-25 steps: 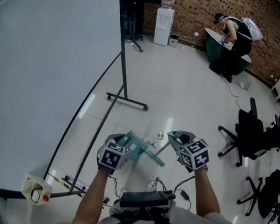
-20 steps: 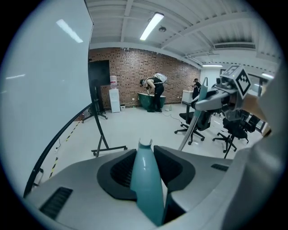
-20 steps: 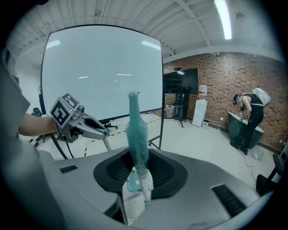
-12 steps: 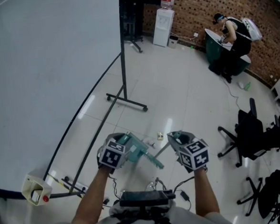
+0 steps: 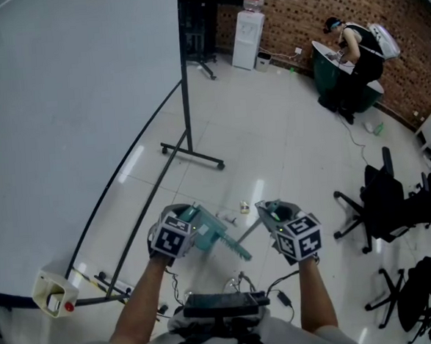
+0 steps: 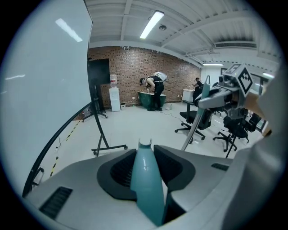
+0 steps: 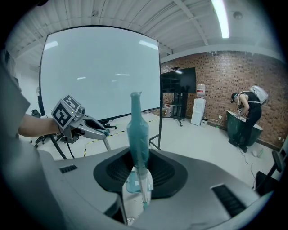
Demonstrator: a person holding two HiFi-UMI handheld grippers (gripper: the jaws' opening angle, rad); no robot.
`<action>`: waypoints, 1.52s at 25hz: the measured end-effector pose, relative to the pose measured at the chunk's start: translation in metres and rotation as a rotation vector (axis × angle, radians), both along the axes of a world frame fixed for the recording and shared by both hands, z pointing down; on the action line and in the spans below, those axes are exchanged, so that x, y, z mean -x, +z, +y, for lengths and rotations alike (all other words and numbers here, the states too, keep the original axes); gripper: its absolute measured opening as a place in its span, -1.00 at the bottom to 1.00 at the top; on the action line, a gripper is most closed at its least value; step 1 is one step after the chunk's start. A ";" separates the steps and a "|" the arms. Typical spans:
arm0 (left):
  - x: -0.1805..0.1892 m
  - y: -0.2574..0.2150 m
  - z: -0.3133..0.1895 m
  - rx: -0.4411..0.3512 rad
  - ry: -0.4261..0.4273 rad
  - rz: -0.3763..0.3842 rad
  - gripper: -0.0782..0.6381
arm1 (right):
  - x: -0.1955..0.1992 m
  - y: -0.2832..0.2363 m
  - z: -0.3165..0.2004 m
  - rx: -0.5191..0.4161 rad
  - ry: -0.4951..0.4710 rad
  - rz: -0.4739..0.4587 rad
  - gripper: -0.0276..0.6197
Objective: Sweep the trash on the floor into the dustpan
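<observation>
Two tools held. The left gripper [image 6: 145, 155] clamps a teal dustpan handle [image 6: 146, 188]; the right gripper [image 7: 137, 170] clamps an upright broom handle [image 7: 137, 130].

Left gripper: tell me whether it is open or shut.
Shut on the teal handle: in the left gripper view the dark pads press it from both sides.

Left gripper [image 5: 189, 219] and right gripper [image 5: 271, 214] side by side, dustpan [image 5: 214, 232] in the left jaws, broom [image 7: 137, 130] in the right, trash [image 5: 244, 207] on the floor [image 5: 271, 127] just beyond both, screen [image 5: 71, 104] to the left, office chairs [image 5: 383, 200] to the right, water dispenser [image 5: 248, 29] against the far wall [image 5: 314, 6]
</observation>
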State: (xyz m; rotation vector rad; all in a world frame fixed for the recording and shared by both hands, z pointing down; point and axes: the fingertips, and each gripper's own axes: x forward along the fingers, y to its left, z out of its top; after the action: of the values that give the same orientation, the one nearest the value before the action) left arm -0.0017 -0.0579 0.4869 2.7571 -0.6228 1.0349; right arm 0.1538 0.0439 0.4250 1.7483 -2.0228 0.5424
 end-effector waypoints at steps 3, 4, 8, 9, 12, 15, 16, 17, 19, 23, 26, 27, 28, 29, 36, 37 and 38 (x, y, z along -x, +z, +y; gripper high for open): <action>-0.002 0.007 -0.002 0.008 0.007 -0.016 -0.45 | -0.007 0.003 0.006 -0.002 0.018 -0.005 -0.60; -0.003 0.009 -0.003 0.009 0.008 -0.023 -0.45 | -0.010 0.004 0.009 -0.002 0.025 -0.009 -0.60; -0.010 0.024 -0.007 0.000 0.025 -0.071 -0.45 | -0.029 0.010 0.020 -0.008 0.052 -0.024 -0.60; -0.012 0.030 -0.009 -0.005 0.032 -0.085 -0.45 | -0.034 0.011 0.022 -0.011 0.058 -0.027 -0.60; -0.017 0.043 -0.016 -0.017 0.057 -0.121 -0.45 | -0.047 0.017 0.025 -0.012 0.073 -0.038 -0.60; -0.022 0.053 -0.024 -0.023 0.079 -0.148 -0.45 | -0.060 0.024 0.027 -0.009 0.100 -0.041 -0.61; -0.024 0.056 -0.027 -0.022 0.089 -0.155 -0.45 | -0.065 0.027 0.027 -0.007 0.115 -0.041 -0.60; -0.026 0.060 -0.029 -0.020 0.101 -0.163 -0.45 | -0.070 0.031 0.028 -0.003 0.130 -0.040 -0.60; -0.028 0.069 -0.036 -0.015 0.128 -0.180 -0.45 | -0.080 0.038 0.026 0.006 0.159 -0.035 -0.60; -0.037 0.086 -0.050 0.013 0.185 -0.202 -0.45 | -0.098 0.048 0.019 0.029 0.222 -0.020 -0.60; -0.040 0.105 -0.056 0.041 0.238 -0.237 -0.45 | -0.110 0.056 0.016 0.062 0.279 -0.014 -0.60; -0.041 0.111 -0.059 0.048 0.256 -0.247 -0.45 | -0.114 0.057 0.014 0.073 0.296 -0.009 -0.61; -0.042 0.114 -0.063 0.056 0.272 -0.256 -0.45 | -0.117 0.057 0.012 0.082 0.312 -0.003 -0.61; -0.043 0.118 -0.068 0.063 0.283 -0.265 -0.45 | -0.120 0.057 0.009 0.088 0.327 0.001 -0.60; -0.050 0.133 -0.084 0.116 0.380 -0.347 -0.45 | -0.135 0.058 -0.005 0.107 0.436 0.023 -0.60; -0.052 0.134 -0.087 0.119 0.384 -0.354 -0.45 | -0.137 0.058 -0.007 0.105 0.449 0.023 -0.60; -0.055 0.135 -0.090 0.124 0.385 -0.362 -0.45 | -0.140 0.060 -0.009 0.105 0.461 0.023 -0.60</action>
State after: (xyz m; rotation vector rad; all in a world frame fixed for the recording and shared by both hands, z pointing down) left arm 0.0529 -0.1480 0.6223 2.6557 -0.0501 1.6129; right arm 0.2937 0.0346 0.4854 2.1488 -1.5400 0.7472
